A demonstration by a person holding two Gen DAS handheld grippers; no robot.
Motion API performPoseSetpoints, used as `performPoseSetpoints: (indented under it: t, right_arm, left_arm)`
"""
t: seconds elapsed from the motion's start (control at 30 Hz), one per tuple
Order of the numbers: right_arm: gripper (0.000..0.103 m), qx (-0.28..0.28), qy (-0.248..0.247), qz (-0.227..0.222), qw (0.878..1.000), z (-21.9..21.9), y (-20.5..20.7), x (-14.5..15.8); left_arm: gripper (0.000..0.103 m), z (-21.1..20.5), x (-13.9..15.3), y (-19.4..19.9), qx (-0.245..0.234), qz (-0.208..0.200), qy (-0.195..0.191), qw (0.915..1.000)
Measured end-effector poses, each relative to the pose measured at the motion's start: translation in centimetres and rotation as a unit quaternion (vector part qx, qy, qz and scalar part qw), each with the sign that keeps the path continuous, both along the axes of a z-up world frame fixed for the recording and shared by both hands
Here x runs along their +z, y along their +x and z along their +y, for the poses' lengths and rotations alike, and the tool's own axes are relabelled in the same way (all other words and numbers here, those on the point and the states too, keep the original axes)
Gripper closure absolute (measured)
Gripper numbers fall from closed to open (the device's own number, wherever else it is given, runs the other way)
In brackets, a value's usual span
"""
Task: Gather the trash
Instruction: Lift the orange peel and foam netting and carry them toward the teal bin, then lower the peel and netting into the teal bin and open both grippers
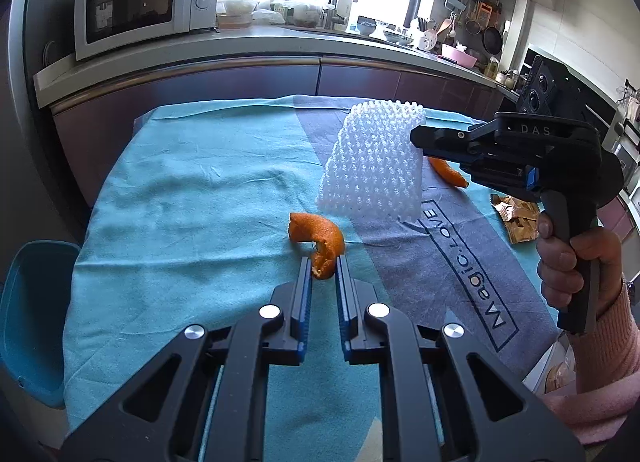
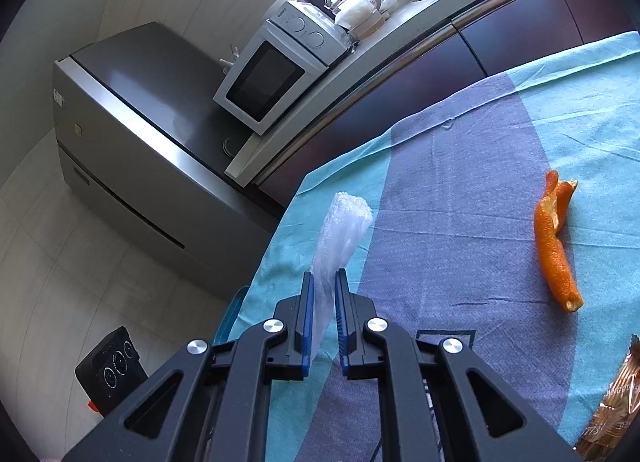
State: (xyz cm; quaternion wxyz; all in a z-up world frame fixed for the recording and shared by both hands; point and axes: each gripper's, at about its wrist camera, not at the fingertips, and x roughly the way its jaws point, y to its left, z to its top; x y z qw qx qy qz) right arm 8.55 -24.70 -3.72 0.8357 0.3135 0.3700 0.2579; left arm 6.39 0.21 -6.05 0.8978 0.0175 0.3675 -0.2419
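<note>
My left gripper (image 1: 324, 268) is shut on the near end of a curled orange peel (image 1: 318, 236), just above the teal cloth (image 1: 180, 189). A white foam fruit net (image 1: 374, 159) hangs in the air over the cloth's grey stripe, pinched at its right edge by my right gripper (image 1: 416, 137), which a hand (image 1: 576, 262) holds. In the right wrist view, that gripper (image 2: 321, 286) is shut on the flattened net (image 2: 340, 234). A second, long peel (image 2: 556, 246) lies on the cloth to the right, seen also as the peel (image 1: 448, 171) behind the net. A crumpled gold wrapper (image 1: 518, 217) lies at the right edge.
A teal bin (image 1: 34, 310) stands off the table's left side. Beyond the far edge runs a dark cabinet with a counter carrying a microwave (image 1: 144, 5) and dishes. A grey fridge (image 2: 148, 133) stands left of the counter; a black device (image 2: 112, 370) sits on the floor.
</note>
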Motion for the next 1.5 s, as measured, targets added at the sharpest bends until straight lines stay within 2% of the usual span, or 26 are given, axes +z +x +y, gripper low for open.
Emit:
performPoseSetpoints:
  t: [0.53, 1.5]
  right_arm:
    - [0.094, 0.042, 0.005, -0.007, 0.999, 3.9, 0.6, 0.7]
    - [0.094, 0.151, -0.002, -0.018, 0.988, 15.3, 3.3, 1.7]
  left_arm:
    - [0.091, 4.1, 0.9, -1.4, 0.042, -0.01, 0.002, 0.9991]
    - [0.091, 11.8, 2.5, -2.9, 0.134, -0.032, 0.013, 0.9904]
